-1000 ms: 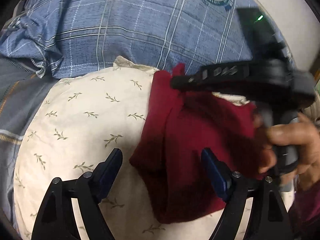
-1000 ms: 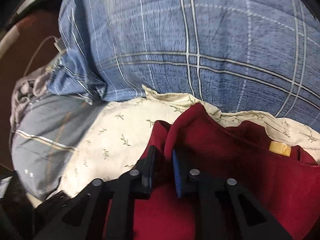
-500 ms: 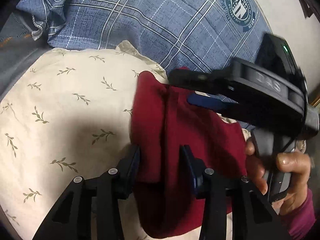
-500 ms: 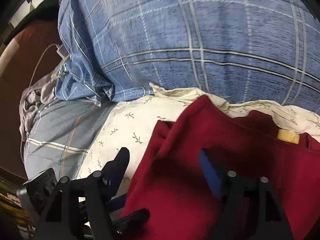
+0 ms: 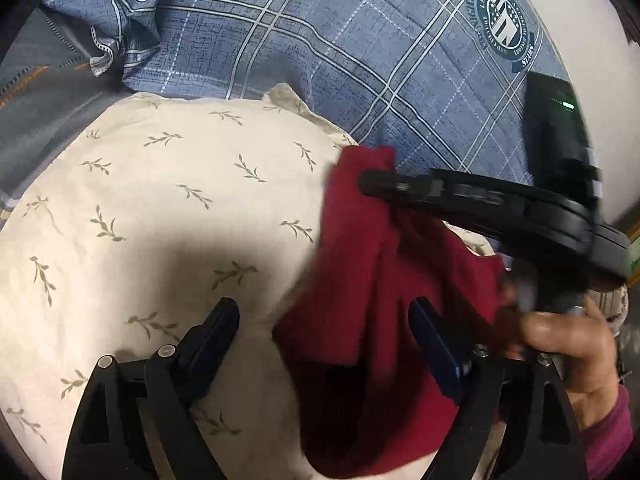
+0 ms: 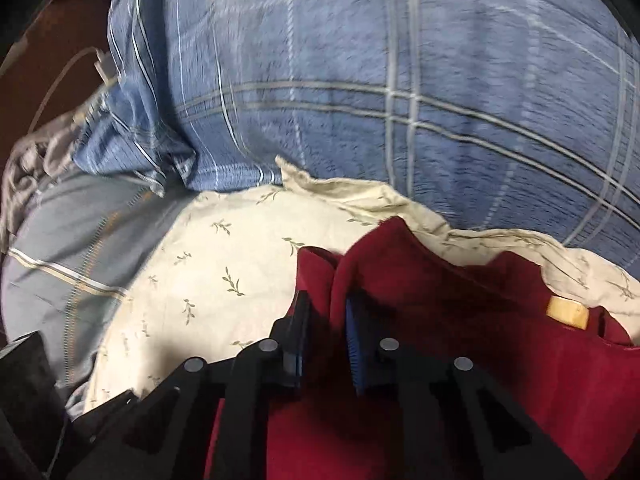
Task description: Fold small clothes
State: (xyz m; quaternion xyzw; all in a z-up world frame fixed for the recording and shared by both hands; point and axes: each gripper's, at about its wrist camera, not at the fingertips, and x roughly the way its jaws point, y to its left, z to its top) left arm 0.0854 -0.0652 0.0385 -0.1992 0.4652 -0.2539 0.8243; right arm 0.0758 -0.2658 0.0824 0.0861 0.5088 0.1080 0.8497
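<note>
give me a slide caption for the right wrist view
Right gripper shut on a fold of the red garment lying on a leaf-print pillow.

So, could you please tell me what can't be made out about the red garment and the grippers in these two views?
- Red garment, left wrist view: its right part is hidden behind the right gripper and the hand; motion blur smears its upper edge.
- Right wrist view: the garment's near part is cut off by the bottom edge and covered by the gripper body.
- Tan label: too small to read.
- Left gripper: open; whether a fingertip touches the cloth is unclear.
</note>
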